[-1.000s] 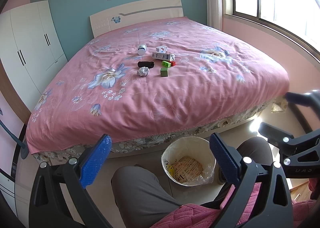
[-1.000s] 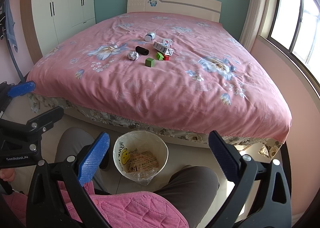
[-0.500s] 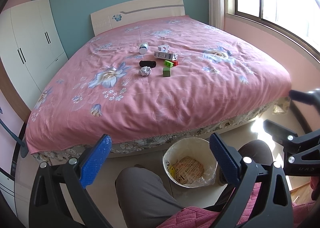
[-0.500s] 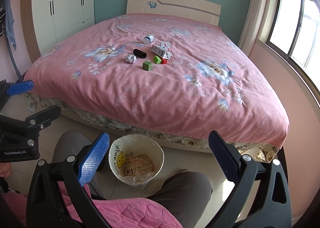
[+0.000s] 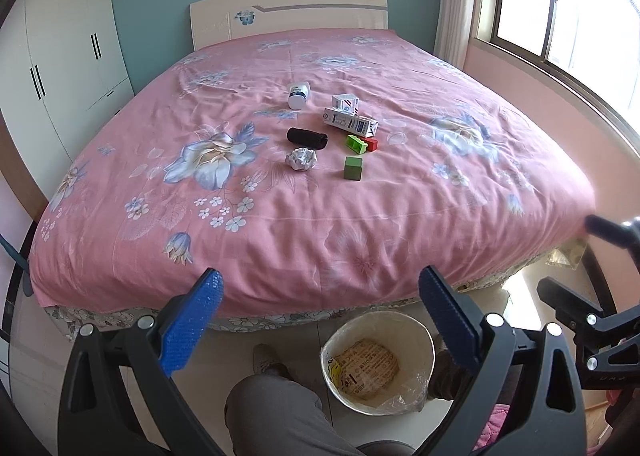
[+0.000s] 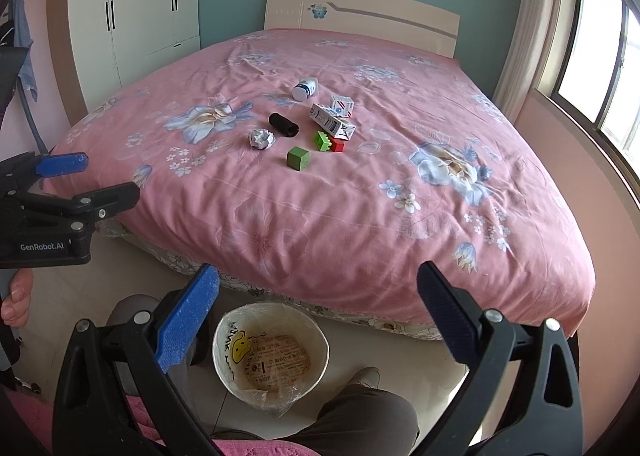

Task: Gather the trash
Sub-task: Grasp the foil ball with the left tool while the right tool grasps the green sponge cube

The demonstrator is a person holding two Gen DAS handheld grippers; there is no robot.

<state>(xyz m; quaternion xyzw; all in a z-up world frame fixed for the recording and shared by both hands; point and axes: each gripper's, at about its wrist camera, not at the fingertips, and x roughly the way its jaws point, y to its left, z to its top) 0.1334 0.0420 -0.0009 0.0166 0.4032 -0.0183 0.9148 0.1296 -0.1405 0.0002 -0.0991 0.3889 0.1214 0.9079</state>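
Black gripper [image 5: 320, 312] (blue pads), grey trousers [image 5: 280, 416]

a bed [image 5: 360, 216] under a pink flowered cover carries a small cluster near its middle: a white bottle [image 5: 299, 95] on its side, a little striped box [image 5: 345, 103], a long carton [image 5: 351, 122], a black roll [image 5: 307, 137], a foil ball [image 5: 301, 159], a green cube [image 5: 353, 167], and a green piece [image 5: 356, 144] touching a red block [image 5: 371, 144]. on the tiled floor [image 6: 360, 352] just beside the bed's foot stands a lined bin [image 5: 416, 330].

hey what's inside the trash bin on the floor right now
The bin has a clear plastic liner, and a printed paper wrapper lies flat at the bottom. A yellow smiley shows on the inner wall in the right wrist view. Anything under the wrapper is hidden.
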